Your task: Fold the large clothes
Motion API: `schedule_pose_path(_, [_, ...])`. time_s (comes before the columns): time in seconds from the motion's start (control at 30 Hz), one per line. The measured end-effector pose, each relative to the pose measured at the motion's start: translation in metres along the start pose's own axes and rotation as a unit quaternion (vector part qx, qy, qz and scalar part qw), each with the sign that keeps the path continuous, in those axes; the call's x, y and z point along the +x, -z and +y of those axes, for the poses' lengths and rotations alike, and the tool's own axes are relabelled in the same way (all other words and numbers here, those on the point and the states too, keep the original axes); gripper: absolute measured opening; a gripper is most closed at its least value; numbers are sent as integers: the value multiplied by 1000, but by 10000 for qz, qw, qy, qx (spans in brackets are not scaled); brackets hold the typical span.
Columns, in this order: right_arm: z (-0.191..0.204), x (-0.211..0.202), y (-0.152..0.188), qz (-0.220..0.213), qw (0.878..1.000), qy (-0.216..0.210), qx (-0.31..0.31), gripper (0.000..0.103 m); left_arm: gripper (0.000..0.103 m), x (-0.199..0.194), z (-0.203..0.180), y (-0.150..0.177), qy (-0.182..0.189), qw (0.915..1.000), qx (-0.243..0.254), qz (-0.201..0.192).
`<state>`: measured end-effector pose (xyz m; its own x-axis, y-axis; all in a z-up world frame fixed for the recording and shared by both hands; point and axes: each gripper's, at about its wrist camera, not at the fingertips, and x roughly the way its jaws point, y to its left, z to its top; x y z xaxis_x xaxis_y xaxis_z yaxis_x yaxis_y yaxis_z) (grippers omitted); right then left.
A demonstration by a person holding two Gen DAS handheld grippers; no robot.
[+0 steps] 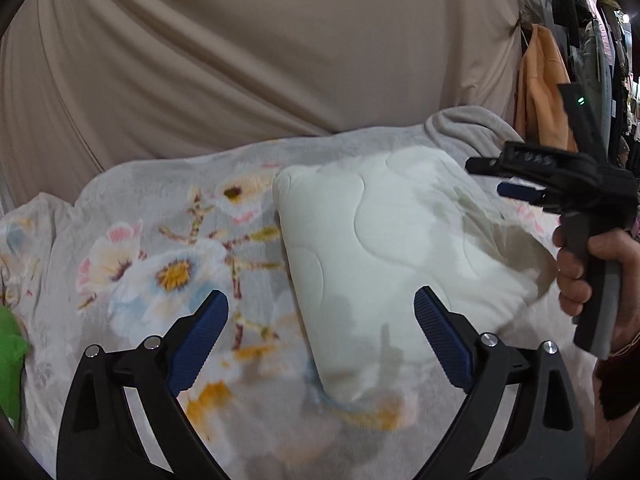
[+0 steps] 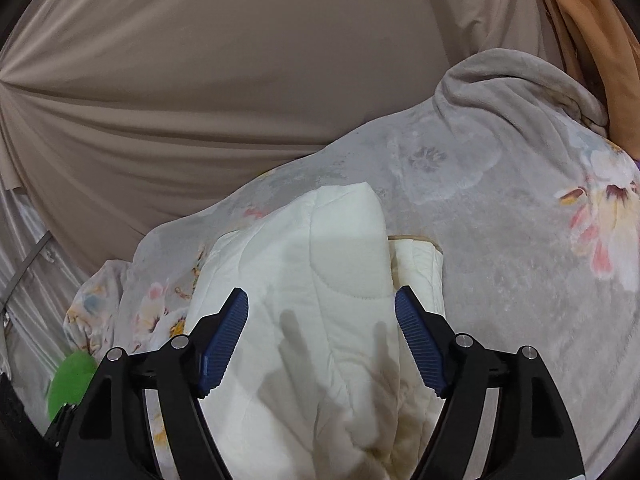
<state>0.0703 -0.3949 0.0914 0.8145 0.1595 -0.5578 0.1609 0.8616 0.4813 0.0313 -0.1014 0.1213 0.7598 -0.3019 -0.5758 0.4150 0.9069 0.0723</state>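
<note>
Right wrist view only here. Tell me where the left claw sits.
Observer: The left claw is open above the near end of the folded white quilted piece, gripping nothing.
Operator: Now mine, seen from outside.
Observer: A hand holds its handle; the right claw hangs over the piece's far right corner.
Operator: Report what hangs beyond it.
Observer: Dark clothes, crowded together, past the orange garment.

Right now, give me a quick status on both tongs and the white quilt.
Left tongs open, empty. Right tongs open, empty, over the quilt. White quilted piece folded, lying on floral blanket. Nothing in the way.
</note>
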Motion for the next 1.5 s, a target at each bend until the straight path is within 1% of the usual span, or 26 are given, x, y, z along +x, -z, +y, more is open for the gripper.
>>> schedule_pose_path(0.07, [-5, 17, -9, 98, 9999, 65, 119, 74, 92, 10, 1, -9, -77, 10000, -43, -7])
schedule_pose_path(0.13, [-12, 34, -15, 257, 9991, 117, 312, 74, 92, 21, 4, -17, -74, 9998, -155, 50])
schedule_pose_path(0.2, [-22, 52, -18, 497, 9975, 22, 492, 74, 92, 34, 9, -25, -30, 9994, -321, 120])
schedule_pose_path(0.23, [-26, 60, -18, 604, 9966, -116, 556, 65, 92, 39, 12, -27, -29, 9991, -390, 152])
schedule_pose_path(0.27, [-29, 66, -19, 744, 9950, -303, 589, 36, 92, 44, 14, -31, -22, 9988, -454, 179])
schedule_pose_path(0.3, [-29, 67, -19, 778, 9945, -387, 582, 28, 92, 50, 16, -34, -15, 9985, -506, 200])
schedule_pose_path(0.33, [-26, 62, -21, 729, 9948, -454, 551, 17, 92, 55, 17, -36, -25, 9982, -550, 235])
schedule_pose_path(0.37, [-21, 51, -24, 585, 9952, -615, 479, 11, 92, 57, 18, -38, -12, 9980, -574, 248])
schedule_pose_path(0.47, [4, 2, -33, -149, 9922, -1238, 19, 8, 92, 63, 19, -44, 13, 9981, -589, 199])
schedule_pose_path(0.5, [11, -11, -34, -354, 9907, -1296, -197, 8, 92, 67, 17, -44, 45, 9981, -580, 210])
schedule_pose_path(0.53, [15, -15, -33, -451, 9909, -1220, -353, 8, 92, 70, 16, -44, 74, 9981, -573, 235])
schedule_pose_path(0.57, [17, -11, -31, -443, 9931, -953, -522, 8, 92, 75, 13, -42, 91, 9980, -558, 281])
schedule_pose_path(0.6, [14, 1, -29, -298, 9959, -587, -614, 8, 92, 84, 9, -38, 92, 9979, -521, 382])
schedule_pose_path(0.63, [6, 22, -23, -51, 9977, -148, -657, 8, 92, 92, 6, -35, 96, 9977, -487, 464])
schedule_pose_path(0.67, [-7, 51, -13, 351, 9970, 274, -634, 10, 94, 99, 3, -30, 103, 9974, -465, 537])
schedule_pose_path(0.7, [-21, 72, -3, 609, 9960, 398, -517, 12, 95, 105, 1, -26, 182, 9973, -503, 509])
schedule_pose_path(0.73, [-34, 79, 5, 612, 9971, 350, -295, 13, 96, 105, 0, -23, 269, 9970, -582, 435])
schedule_pose_path(0.83, [-43, 67, 4, 660, 9975, 249, -41, 17, 96, 106, -7, -21, 46, 9977, -447, 512])
schedule_pose_path(0.93, [-38, 34, 3, 482, 9987, 169, 45, 30, 95, 96, -10, -21, 18, 9984, -294, 488])
schedule_pose_path(1.0, [-33, 4, 10, 351, 9993, -113, 33, 37, 95, 86, -11, -18, 77, 9986, -252, 461])
schedule_pose_path(1.07, [-33, -19, 22, 284, 9993, -226, 50, 54, 95, 80, -11, -16, 127, 9986, -228, 459])
schedule_pose_path(1.17, [-39, -48, 50, 229, 9996, -171, 85, 63, 95, 71, -15, -11, 197, 9984, -190, 489])
schedule_pose_path(1.23, [-49, -60, 68, 248, 9993, -156, 225, 66, 95, 66, -18, -7, 244, 9982, -169, 513])
schedule_pose_path(1.3, [-60, -65, 88, 319, 9981, -158, 505, 66, 95, 61, -22, -1, 287, 9980, -129, 549])
schedule_pose_path(1.4, [-70, -66, 107, 457, 9944, -444, 842, 67, 95, 54, -28, 9, 333, 9975, -29, 624])
schedule_pose_path(1.5, [-68, -63, 113, 549, 9905, -767, 1000, 67, 96, 45, -29, 25, 355, 9969, 114, 694])
